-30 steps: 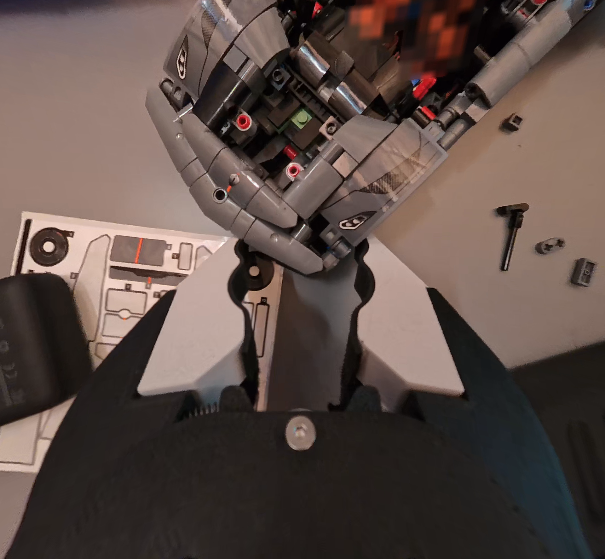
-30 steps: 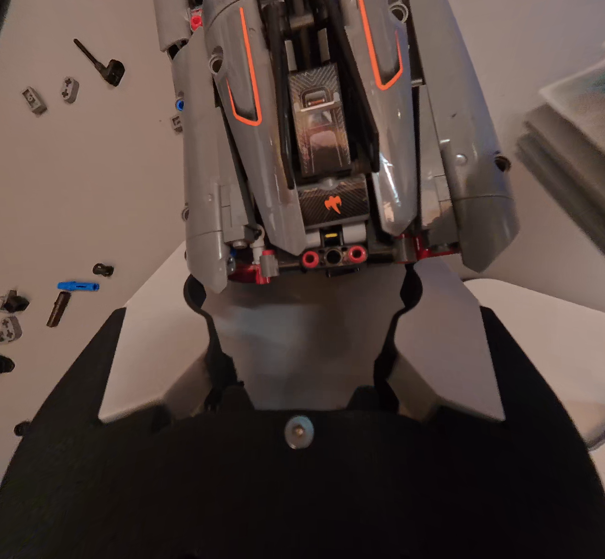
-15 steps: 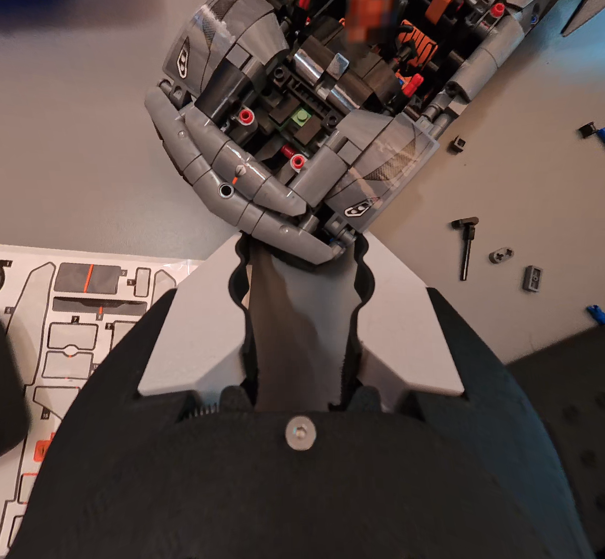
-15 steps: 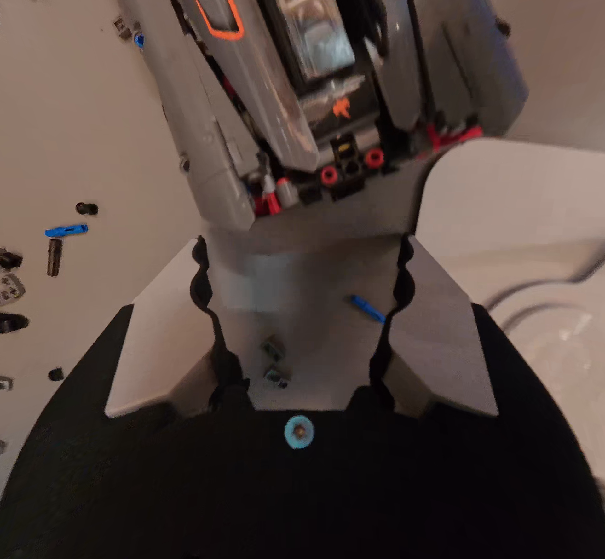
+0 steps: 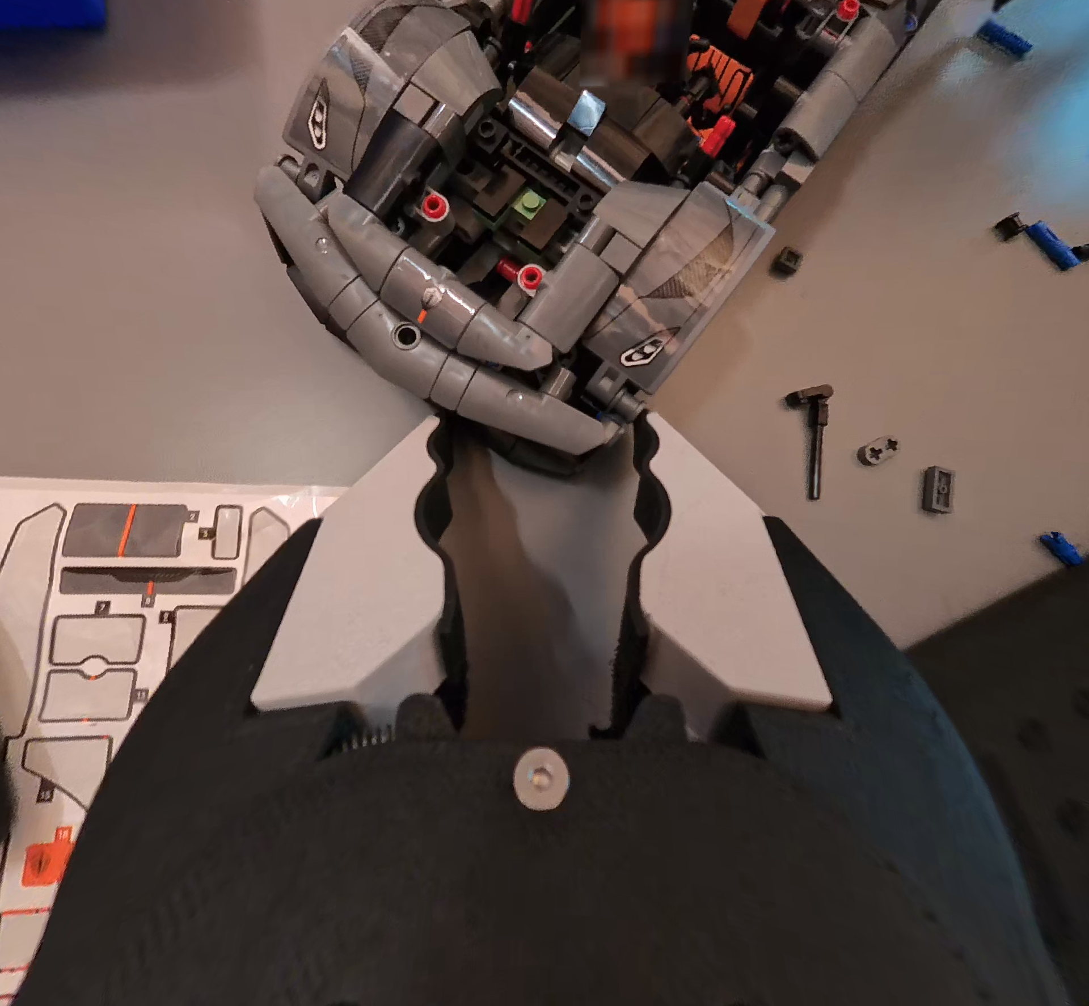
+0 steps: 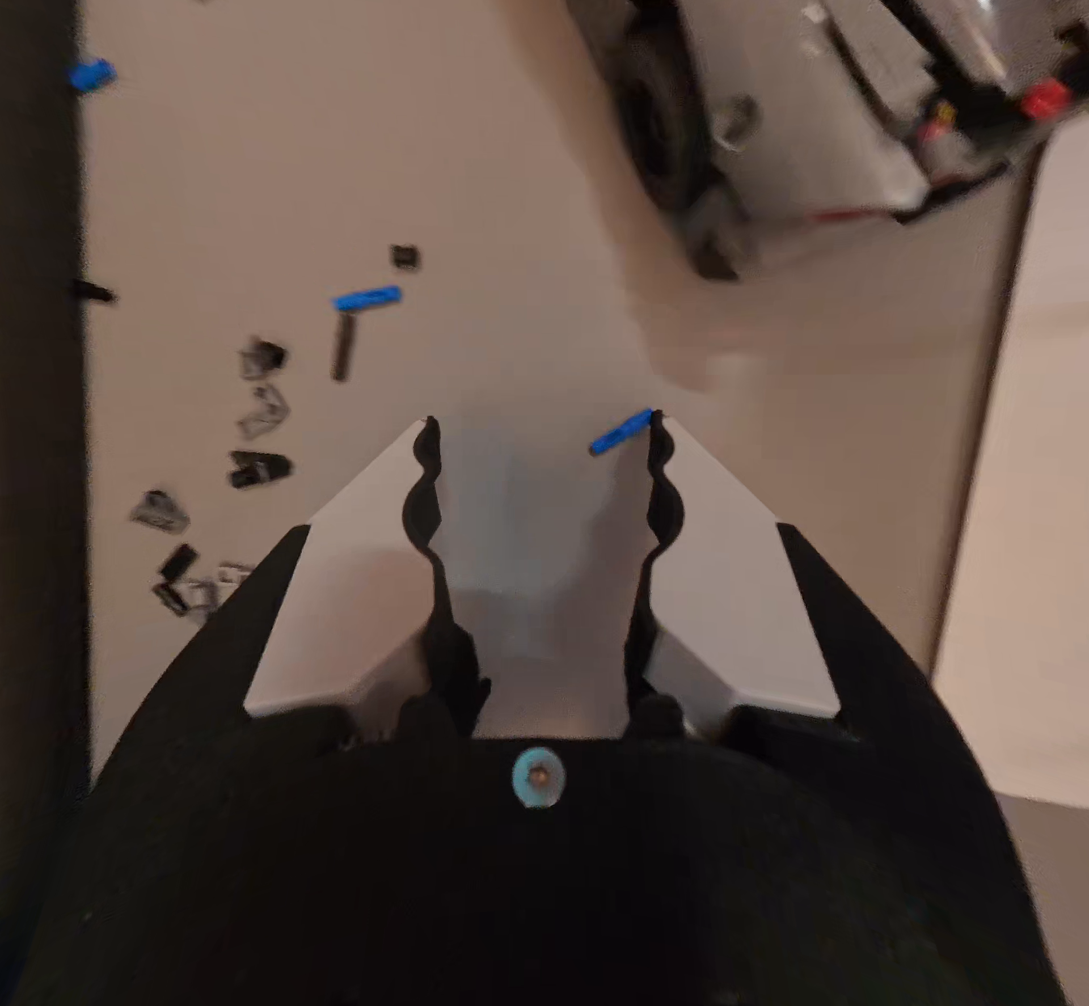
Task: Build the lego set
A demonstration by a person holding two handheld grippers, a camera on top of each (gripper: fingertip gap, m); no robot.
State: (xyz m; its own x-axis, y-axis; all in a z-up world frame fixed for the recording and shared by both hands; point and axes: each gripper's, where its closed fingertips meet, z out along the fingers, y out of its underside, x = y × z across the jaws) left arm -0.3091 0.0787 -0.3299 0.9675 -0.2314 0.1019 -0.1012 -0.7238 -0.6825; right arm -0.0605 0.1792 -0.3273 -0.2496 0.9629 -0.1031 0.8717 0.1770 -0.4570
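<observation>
Right gripper (image 6: pixel 542 430) has swung off the lego model's (image 5: pixel 530 182) tail, jaws released, empty, now over a loose blue pin (image 6: pixel 621 433) mid-table (image 6: pixel 530 153). Left gripper (image 5: pixel 539 435) jaws remain spread at its nose. We judge we're fetching a part.
</observation>
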